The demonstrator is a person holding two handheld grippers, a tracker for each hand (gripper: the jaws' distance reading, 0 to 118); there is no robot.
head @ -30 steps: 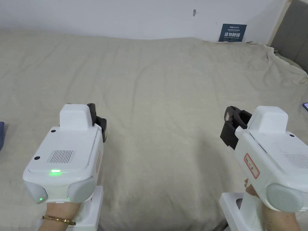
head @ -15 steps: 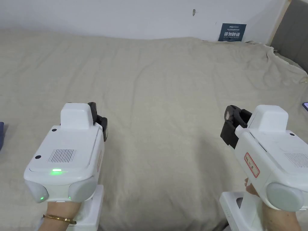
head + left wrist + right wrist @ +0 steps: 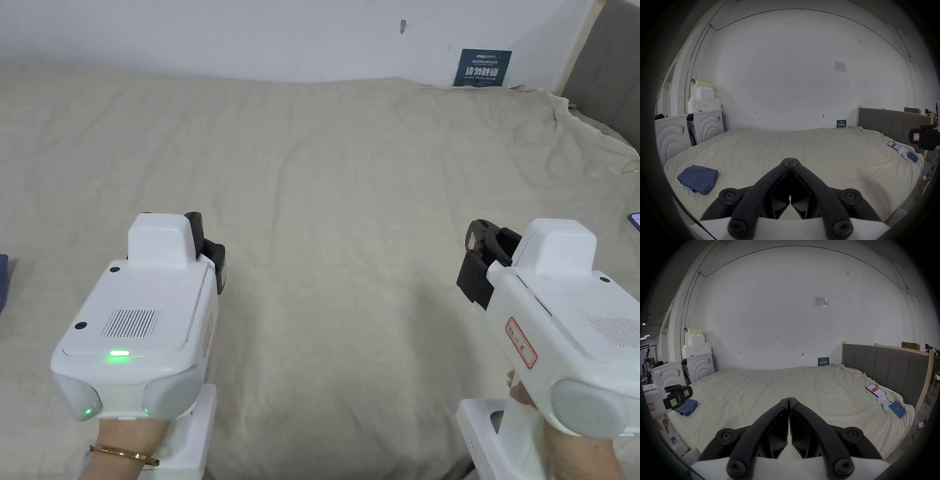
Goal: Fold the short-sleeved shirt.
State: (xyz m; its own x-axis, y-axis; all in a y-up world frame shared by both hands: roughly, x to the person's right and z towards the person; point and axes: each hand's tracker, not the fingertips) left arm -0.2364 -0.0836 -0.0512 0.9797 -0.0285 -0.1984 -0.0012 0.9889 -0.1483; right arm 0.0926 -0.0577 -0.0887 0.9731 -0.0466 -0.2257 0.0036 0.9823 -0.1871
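Note:
A dark blue shirt (image 3: 698, 178) lies folded into a small bundle near the left edge of the bed, also seen past the other gripper in the right gripper view (image 3: 687, 407); a sliver of it shows at the head view's left edge (image 3: 3, 281). My left gripper (image 3: 790, 160) is shut with nothing in it, held above the bed's near left (image 3: 203, 247). My right gripper (image 3: 788, 399) is shut and empty too, hovering over the near right (image 3: 478, 256). Both are well clear of the shirt.
The beige sheet (image 3: 337, 200) covers the bed. Two phones (image 3: 876, 390) (image 3: 897, 408) and a white object (image 3: 883, 401) lie at the right edge by the grey headboard (image 3: 883, 366). White appliances (image 3: 688, 129) stand left of the bed; a white wall is behind.

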